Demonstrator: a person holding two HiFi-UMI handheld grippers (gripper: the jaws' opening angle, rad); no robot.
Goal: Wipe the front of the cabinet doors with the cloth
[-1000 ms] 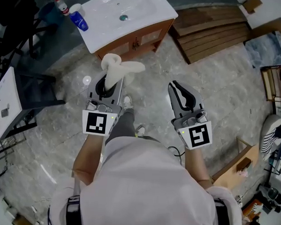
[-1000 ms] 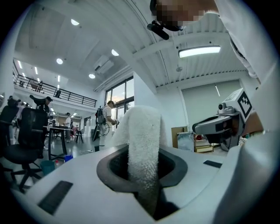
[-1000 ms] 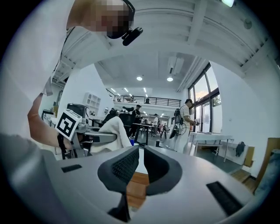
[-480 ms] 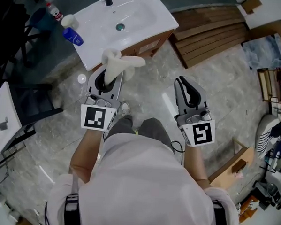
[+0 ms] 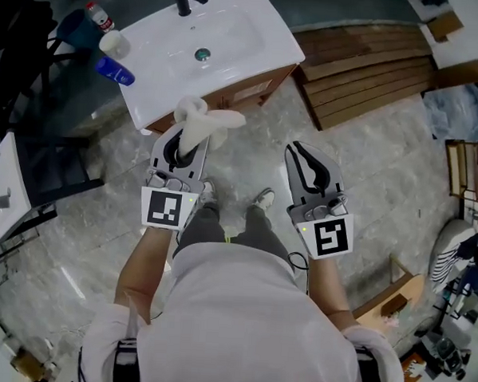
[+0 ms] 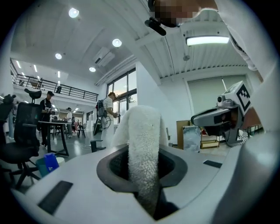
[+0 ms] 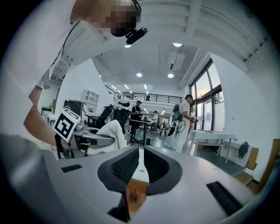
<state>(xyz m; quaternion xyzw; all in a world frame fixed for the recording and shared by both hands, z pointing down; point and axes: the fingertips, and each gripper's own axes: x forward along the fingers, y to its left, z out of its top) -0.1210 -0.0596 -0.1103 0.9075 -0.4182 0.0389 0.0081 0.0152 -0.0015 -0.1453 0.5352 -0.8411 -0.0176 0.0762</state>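
A cream cloth (image 5: 201,120) sticks up from my left gripper (image 5: 186,137), which is shut on it. In the left gripper view the cloth (image 6: 142,140) stands straight up between the dark pads of the left gripper (image 6: 143,159). The wooden cabinet doors (image 5: 253,79) sit under a white sink top (image 5: 223,42), just beyond the cloth. My right gripper (image 5: 296,149) is held level beside the left one, shut and holding nothing. In the right gripper view the cabinet doors (image 7: 136,192) show through the narrow slit of the right gripper (image 7: 139,154).
A blue bottle (image 5: 115,70) and a water bottle (image 5: 96,15) are left of the sink. Wooden planks (image 5: 365,69) lie on the floor at the right. A black chair (image 5: 56,169) stands at the left. A cardboard box (image 5: 393,290) sits lower right. My shoes (image 5: 262,199) are between the grippers.
The sink cabinet has shifted a little in the head view and my feet have stepped forward under the grippers. Both grippers keep their pose, and the cloth stays held.
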